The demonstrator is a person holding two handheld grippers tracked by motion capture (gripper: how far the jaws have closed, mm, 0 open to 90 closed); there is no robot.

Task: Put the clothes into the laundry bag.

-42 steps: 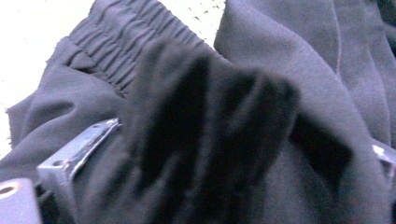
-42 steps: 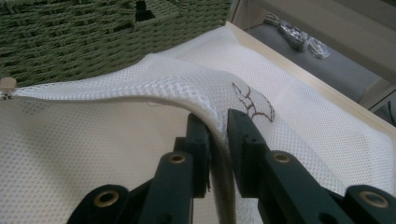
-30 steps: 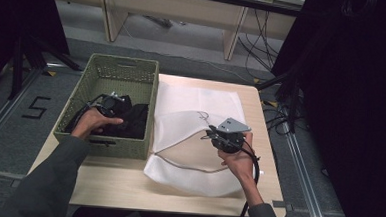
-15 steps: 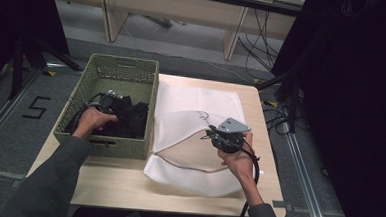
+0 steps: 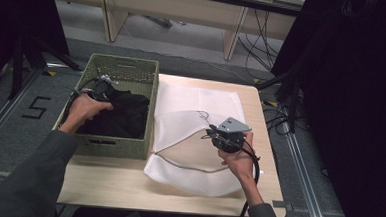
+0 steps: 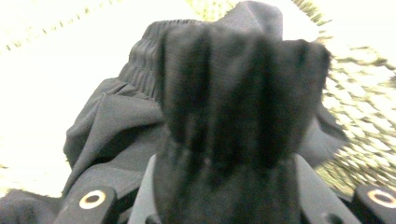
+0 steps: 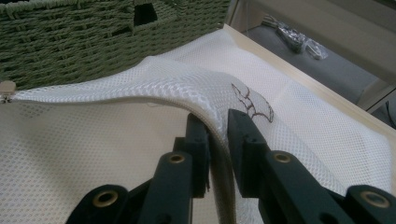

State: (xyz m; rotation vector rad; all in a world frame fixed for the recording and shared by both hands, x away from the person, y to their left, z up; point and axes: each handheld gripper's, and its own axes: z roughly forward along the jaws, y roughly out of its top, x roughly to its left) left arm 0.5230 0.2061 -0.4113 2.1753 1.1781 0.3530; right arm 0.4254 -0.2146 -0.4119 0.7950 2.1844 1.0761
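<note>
A white mesh bag (image 5: 194, 138) lies spread on the wooden table (image 5: 112, 184), its opening held up. My right gripper (image 5: 213, 133) is shut on the bag's upper rim (image 7: 219, 121), lifting it off the lower layer. A black garment (image 5: 123, 112) sits bunched in the green woven basket (image 5: 151, 94) at the left. My left gripper (image 5: 103, 89) is inside the basket, shut on a gathered fold of the black garment (image 6: 233, 93), which covers its jaws in the left gripper view.
The basket stands against the bag's left edge. A zipper pull (image 7: 5, 88) hangs at the end of the bag's opening. Table legs and cables (image 5: 265, 27) are on the floor beyond the table's far edge.
My left gripper has moved toward the basket's far left corner, pulling the black garment with it. The right gripper has stayed still, holding the bag's rim.
</note>
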